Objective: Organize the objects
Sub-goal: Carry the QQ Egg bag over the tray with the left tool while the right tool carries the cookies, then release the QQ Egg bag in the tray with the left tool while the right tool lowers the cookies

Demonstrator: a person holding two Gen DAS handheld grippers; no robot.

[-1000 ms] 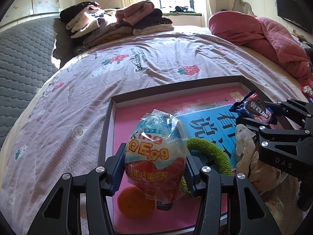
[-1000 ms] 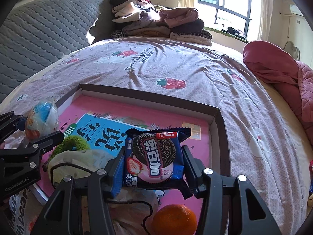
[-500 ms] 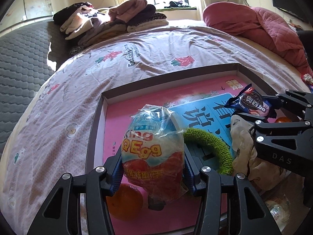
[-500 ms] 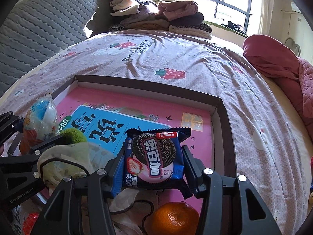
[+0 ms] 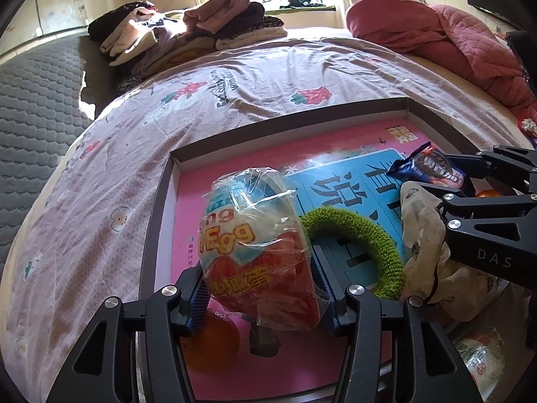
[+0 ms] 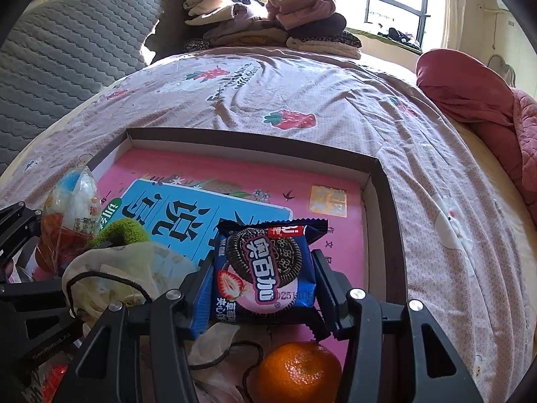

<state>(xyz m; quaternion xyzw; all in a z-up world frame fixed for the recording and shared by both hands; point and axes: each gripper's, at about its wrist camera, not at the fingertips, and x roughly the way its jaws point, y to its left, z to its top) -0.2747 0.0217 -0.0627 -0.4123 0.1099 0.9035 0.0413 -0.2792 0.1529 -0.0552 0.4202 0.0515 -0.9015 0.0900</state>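
Both my grippers hang loaded over the shallow box (image 6: 391,198) on the bed (image 6: 335,94). The left gripper (image 5: 260,297) carries the wrapped toy egg (image 5: 256,252); its jaws are opening, though the pads seem to touch the wrapper on both sides, and the egg is tilted, above the box's left part. The right gripper (image 6: 263,297) is clamped on the cookie packet (image 6: 265,268), held level over the box's near right part.

Progress, as I judge it: partway. Already in or over the box: one blue book (image 6: 191,211) lying flat on the pink floor, one green fuzzy ring (image 5: 365,235) on the book, and one crumpled pale bag with a dark cord (image 6: 114,268), though I cannot tell whether the bag rests fully inside. Left to do: set down the egg and the packet, and perhaps more.

Count: two grippers; one toy egg held, plus what may be a second wrapped egg (image 5: 480,359) at the left view's lower right edge, too cut off to confirm; one cookie packet; one book; one ring; one bag; two tangerines, one under each gripper (image 5: 211,342) (image 6: 297,372); one box.
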